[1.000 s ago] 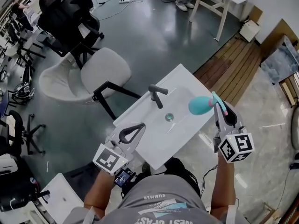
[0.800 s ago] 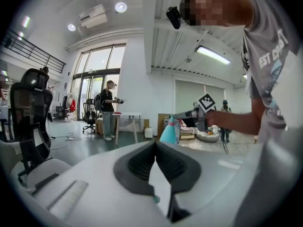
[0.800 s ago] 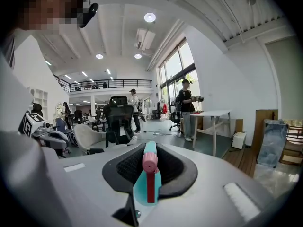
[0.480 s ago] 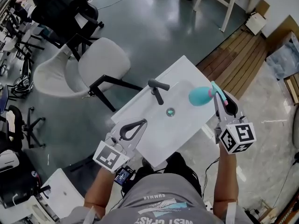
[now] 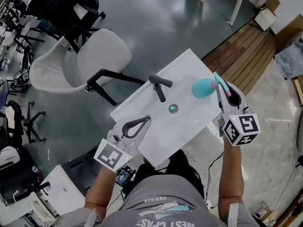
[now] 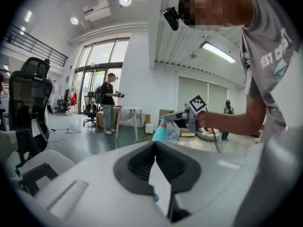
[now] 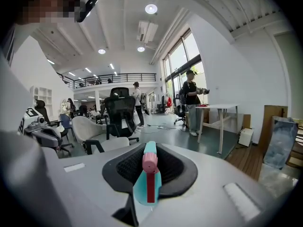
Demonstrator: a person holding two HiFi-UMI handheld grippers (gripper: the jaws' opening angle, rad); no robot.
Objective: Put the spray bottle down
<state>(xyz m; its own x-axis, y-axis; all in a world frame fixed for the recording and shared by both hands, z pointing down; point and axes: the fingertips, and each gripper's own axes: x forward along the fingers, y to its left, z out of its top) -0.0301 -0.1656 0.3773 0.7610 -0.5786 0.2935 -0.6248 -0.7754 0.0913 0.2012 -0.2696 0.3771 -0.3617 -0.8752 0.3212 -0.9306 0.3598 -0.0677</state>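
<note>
- The spray bottle (image 5: 204, 88) (teal, with a pink trigger head) was over the right end of the white sink (image 5: 156, 126), past the drain (image 5: 173, 109) and right of the black faucet (image 5: 160, 85).
- The right gripper (image 5: 225, 94) had its 2 jaws clamped on the bottle's neck, just under the trigger head. In the right gripper view the pink nozzle stood up between the dark pads.
- The bottle's rounded body stuck out sideways toward the middle of the sink, tipped well off upright. Whether it touched the basin could not be told from above.
- The left gripper (image 5: 144, 120) sat at the sink's near left edge, its jaws closed tip to tip with nothing between them.
- Handling, as a judgement: a stiff plastic bottle, probably light, though the opaque body hid how full it was. Any liquid inside would pull the belly down and twist it in the pads.
- The smooth, round belly looked slippery, so the narrow neck seemed the sound place to hold.
- To stand, it would need turning upright first, base down on a flat part of the sink, before the jaws let go.
</note>
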